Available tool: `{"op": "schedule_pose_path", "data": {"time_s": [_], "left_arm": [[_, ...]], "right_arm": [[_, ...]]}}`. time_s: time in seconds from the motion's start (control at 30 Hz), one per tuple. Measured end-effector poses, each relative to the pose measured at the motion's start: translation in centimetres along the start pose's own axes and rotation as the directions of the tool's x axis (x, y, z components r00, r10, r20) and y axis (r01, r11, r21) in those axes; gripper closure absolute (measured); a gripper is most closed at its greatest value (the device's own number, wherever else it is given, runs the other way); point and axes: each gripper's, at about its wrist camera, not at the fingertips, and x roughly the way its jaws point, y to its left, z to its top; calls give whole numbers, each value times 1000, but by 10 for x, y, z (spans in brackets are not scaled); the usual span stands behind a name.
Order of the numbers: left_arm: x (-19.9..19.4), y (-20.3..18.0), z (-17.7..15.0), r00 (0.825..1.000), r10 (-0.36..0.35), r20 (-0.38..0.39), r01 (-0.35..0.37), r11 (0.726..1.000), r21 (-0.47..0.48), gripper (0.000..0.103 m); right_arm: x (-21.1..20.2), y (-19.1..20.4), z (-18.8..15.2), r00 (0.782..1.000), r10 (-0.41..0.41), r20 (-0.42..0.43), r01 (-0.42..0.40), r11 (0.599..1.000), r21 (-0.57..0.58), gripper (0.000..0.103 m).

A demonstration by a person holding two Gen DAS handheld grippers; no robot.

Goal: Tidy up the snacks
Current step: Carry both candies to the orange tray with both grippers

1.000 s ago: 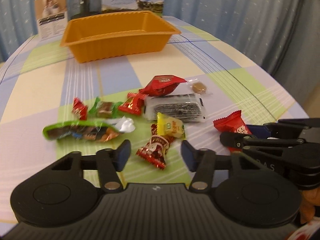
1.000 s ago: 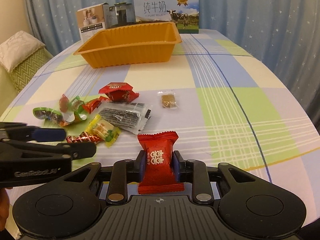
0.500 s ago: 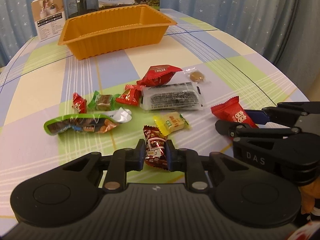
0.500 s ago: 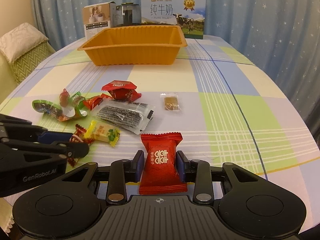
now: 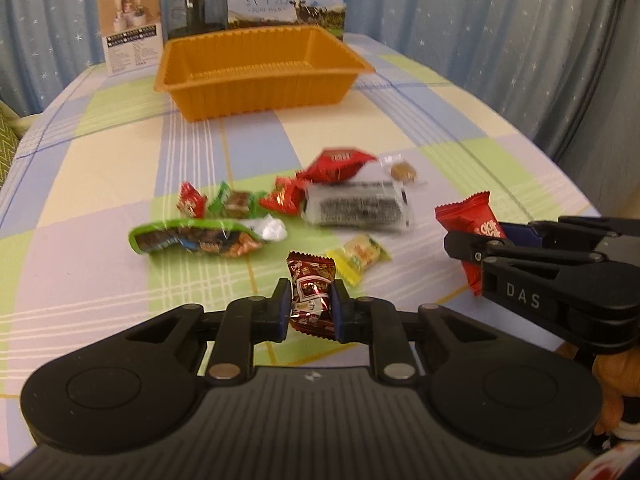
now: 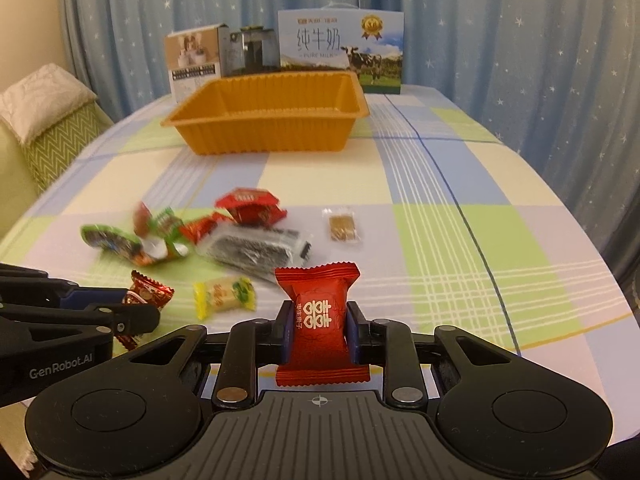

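Both grippers were seen loaded. The left gripper (image 5: 310, 310) was pinched on a dark red foil candy (image 5: 311, 300) at lower centre of the left view, the wrapper apparently raised just clear of the tablecloth (image 5: 120, 184), though contact could not be ruled out from that angle. The right gripper (image 6: 318, 336) was clamped on a red square-wrapped candy (image 6: 318, 320) at lower centre of the right view; its jaws had just been closing, with the candy between the pads. The orange tray (image 6: 264, 120), taken as the target, was seen empty at upper centre, well apart from both grippers. The loose pile was left mid-frame: a yellow candy (image 5: 358, 256), a green pack (image 5: 192, 240), a dark clear-wrapped pack (image 5: 356, 208) and a small clear sachet (image 6: 342, 226). Risks judged from here: both grips were taken on slick, crinkly wrappers, so slip or rotation could be caused by a fast swing toward the tray. The two grippers were held near each other, so a clash could be caused if both were carried along one path. A release before the tray rim would put a candy back on the cloth.
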Motion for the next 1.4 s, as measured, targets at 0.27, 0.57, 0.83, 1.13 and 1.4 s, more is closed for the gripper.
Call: {"op": "schedule_pose_path", "data": {"time_s": [0.27, 0.57, 0.83, 1.13, 1.4], "left_arm": [[-7, 10, 45, 997, 6, 76, -5, 1000, -18, 85], [13, 38, 118, 986, 13, 169, -7, 999, -41, 85], [56, 69, 165, 975, 42, 217, -24, 996, -81, 85], [97, 103, 192, 973, 77, 219, -44, 988, -149, 85], [123, 116, 202, 973, 66, 219, -29, 985, -171, 81]], "right_arm": [[0, -2, 44, 998, 30, 57, -30, 1000, 8, 77], [40, -13, 120, 993, 47, 109, -51, 998, 35, 77], [92, -15, 172, 988, 61, 140, -69, 996, 54, 77], [153, -25, 201, 987, 89, 135, -105, 987, 121, 77], [183, -22, 210, 986, 108, 127, -126, 983, 137, 77]]}}
